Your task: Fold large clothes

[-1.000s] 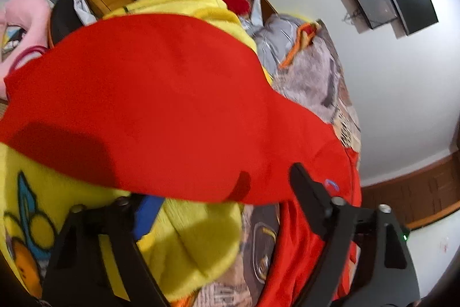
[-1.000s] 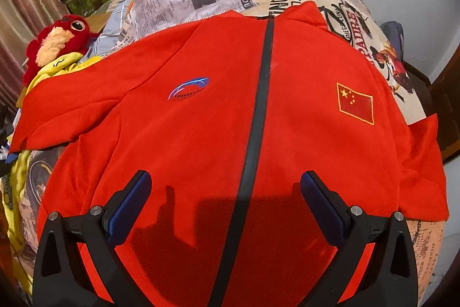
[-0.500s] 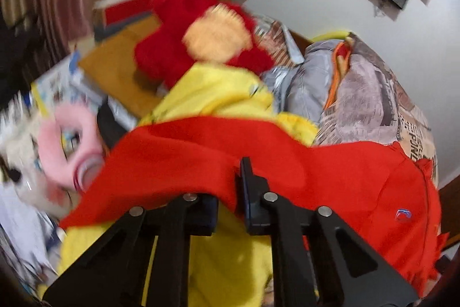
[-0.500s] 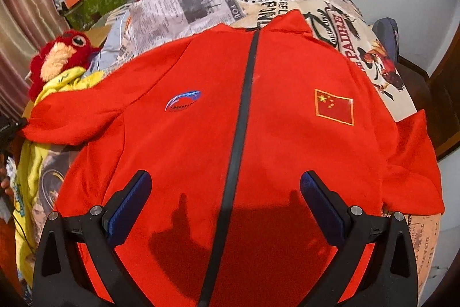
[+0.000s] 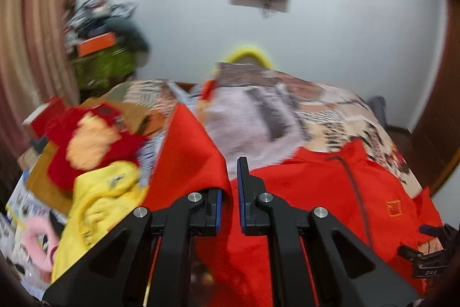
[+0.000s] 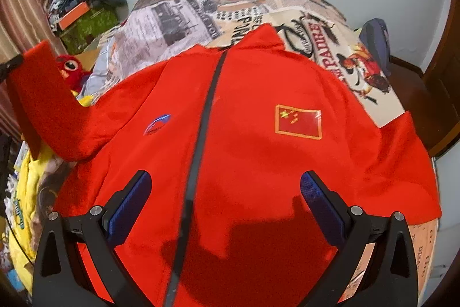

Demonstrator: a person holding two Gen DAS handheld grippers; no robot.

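From the left wrist we count one bright red zip-front fleece jacket (image 5: 330, 192) spread on the newspaper-print bedspread (image 5: 287, 111), one red plush bird (image 5: 92, 140) and one yellow fleece garment (image 5: 100, 200) left of the jacket; our left gripper (image 5: 230, 186) is nearly closed, pinching the raised red sleeve (image 5: 187, 151). From the right wrist, one jacket (image 6: 244, 148) lies chest-up beneath our right gripper (image 6: 225, 189), whose jaws gape wide, holding nothing, with the sleeve (image 6: 43, 94) lifted at the jacket's left.
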